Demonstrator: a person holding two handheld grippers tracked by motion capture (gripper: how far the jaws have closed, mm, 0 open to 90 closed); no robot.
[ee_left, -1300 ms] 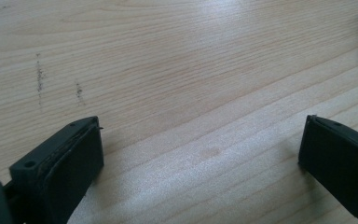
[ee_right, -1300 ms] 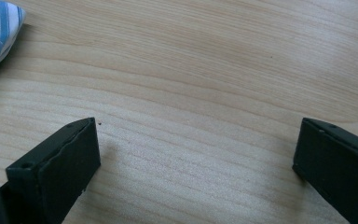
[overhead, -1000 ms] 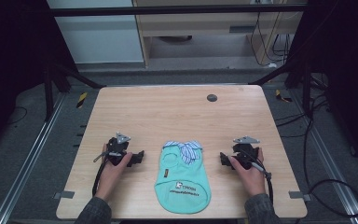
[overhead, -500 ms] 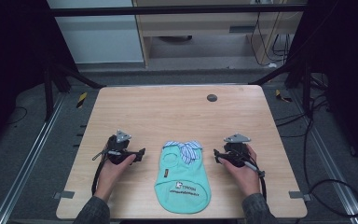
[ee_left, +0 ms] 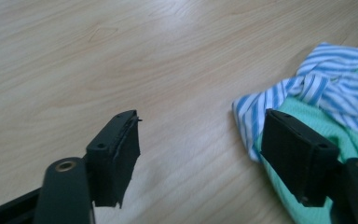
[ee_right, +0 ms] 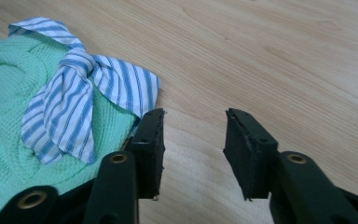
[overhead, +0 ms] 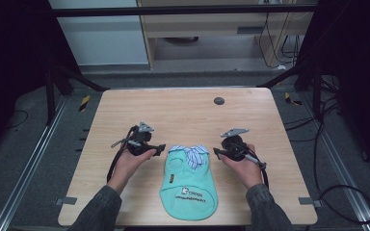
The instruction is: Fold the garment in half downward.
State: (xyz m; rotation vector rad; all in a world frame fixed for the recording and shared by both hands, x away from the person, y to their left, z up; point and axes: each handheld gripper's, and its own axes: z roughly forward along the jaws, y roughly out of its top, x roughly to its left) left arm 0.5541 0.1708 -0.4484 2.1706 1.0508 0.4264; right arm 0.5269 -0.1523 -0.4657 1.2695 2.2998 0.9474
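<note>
A small mint-green knit garment (overhead: pixel 189 185) with a blue-and-white striped collar (overhead: pixel 192 154) lies flat near the table's front edge, collar end away from the person. My left gripper (overhead: pixel 160 148) rests on the table just left of the collar, open; in the left gripper view its right jaw overlaps the green fabric (ee_left: pixel 345 140) and the striped collar (ee_left: pixel 307 88). My right gripper (overhead: pixel 217 151) sits just right of the collar, open with a narrower gap over bare wood; its left jaw stands at the edge of the garment (ee_right: pixel 9 154), below the striped collar (ee_right: pixel 74 88).
The wooden table (overhead: pixel 183 115) has a small dark round disc (overhead: pixel 218 100) at its far right. Cables trail from both grippers toward the front edge. Metal frame rails and dark floor surround the table.
The right gripper has moved left toward the garment's collar over the last second. The left gripper has barely shifted.
</note>
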